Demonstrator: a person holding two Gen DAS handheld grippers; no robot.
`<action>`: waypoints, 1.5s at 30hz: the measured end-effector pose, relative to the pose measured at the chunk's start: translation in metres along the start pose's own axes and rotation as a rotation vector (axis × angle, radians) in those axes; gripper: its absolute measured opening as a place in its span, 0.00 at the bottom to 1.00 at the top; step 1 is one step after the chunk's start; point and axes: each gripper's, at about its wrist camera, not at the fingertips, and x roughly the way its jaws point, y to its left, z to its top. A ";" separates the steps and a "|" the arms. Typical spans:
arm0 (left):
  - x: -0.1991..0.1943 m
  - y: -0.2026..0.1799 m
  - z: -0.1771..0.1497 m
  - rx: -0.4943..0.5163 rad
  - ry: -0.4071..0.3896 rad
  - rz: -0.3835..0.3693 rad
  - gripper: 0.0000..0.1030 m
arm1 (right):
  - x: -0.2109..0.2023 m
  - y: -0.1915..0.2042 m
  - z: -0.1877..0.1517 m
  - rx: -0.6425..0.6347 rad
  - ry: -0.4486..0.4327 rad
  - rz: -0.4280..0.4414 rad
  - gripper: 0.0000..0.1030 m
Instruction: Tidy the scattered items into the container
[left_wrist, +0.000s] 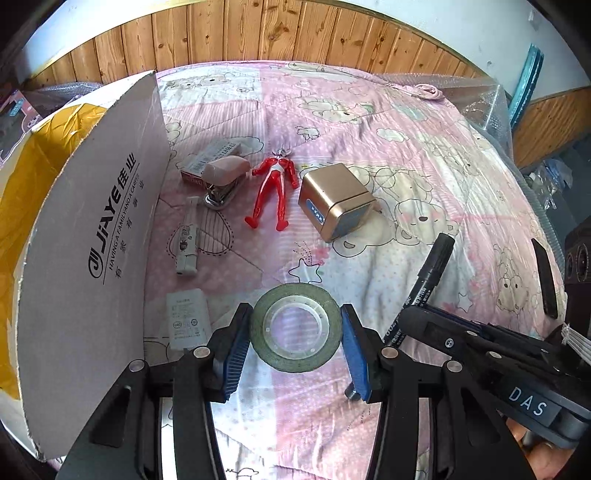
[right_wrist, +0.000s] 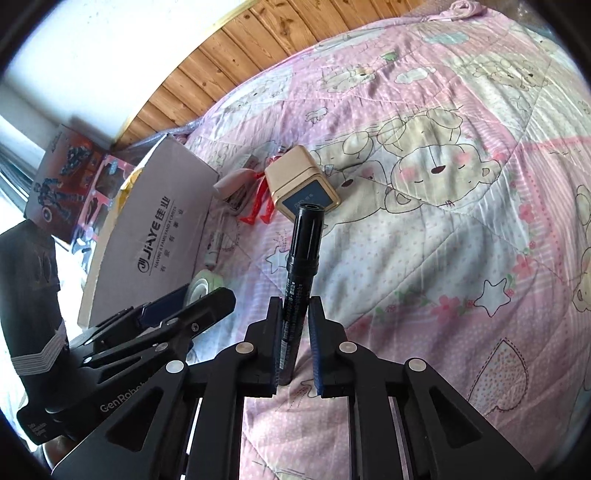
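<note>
Two grippers were in view over the pink quilt (left_wrist: 369, 122) when I checked the feeds. My left gripper (left_wrist: 295, 326) had its blue pads on either side of the roll of green tape (left_wrist: 295, 325), the left pad against the roll's edge and the right pad at or just off the other edge; I could not tell whether it was truly clamped. The roll lay flat on the quilt, just beside the cardboard box (left_wrist: 92, 240), whose tall flap stood at the left.

My right gripper (right_wrist: 294, 332) was pinched on the black marker (right_wrist: 301, 258), which stuck out forward between the fingers, its cap end pointing toward the gold tin (right_wrist: 301, 184). In the left view the same marker (left_wrist: 432, 273) rose at a slant from that gripper.

Farther along the quilt lay the red toy figure (left_wrist: 273, 192), with the gold tin to its right and a pink stapler (left_wrist: 221, 181) to its left, resting partly on a small red-edged packet (left_wrist: 207, 158). Near the box flap lay a slim white tube (left_wrist: 186, 240) and a flat white pack (left_wrist: 188, 319).
</note>
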 end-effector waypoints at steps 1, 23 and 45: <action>-0.003 0.000 0.000 -0.005 -0.006 -0.005 0.47 | -0.002 0.001 -0.001 -0.002 -0.002 0.003 0.13; 0.006 0.005 -0.005 -0.076 0.036 -0.098 0.47 | 0.055 -0.005 0.006 -0.236 0.060 -0.224 0.13; -0.040 -0.001 -0.017 -0.039 -0.025 -0.010 0.47 | -0.015 0.020 -0.029 -0.217 0.020 -0.145 0.12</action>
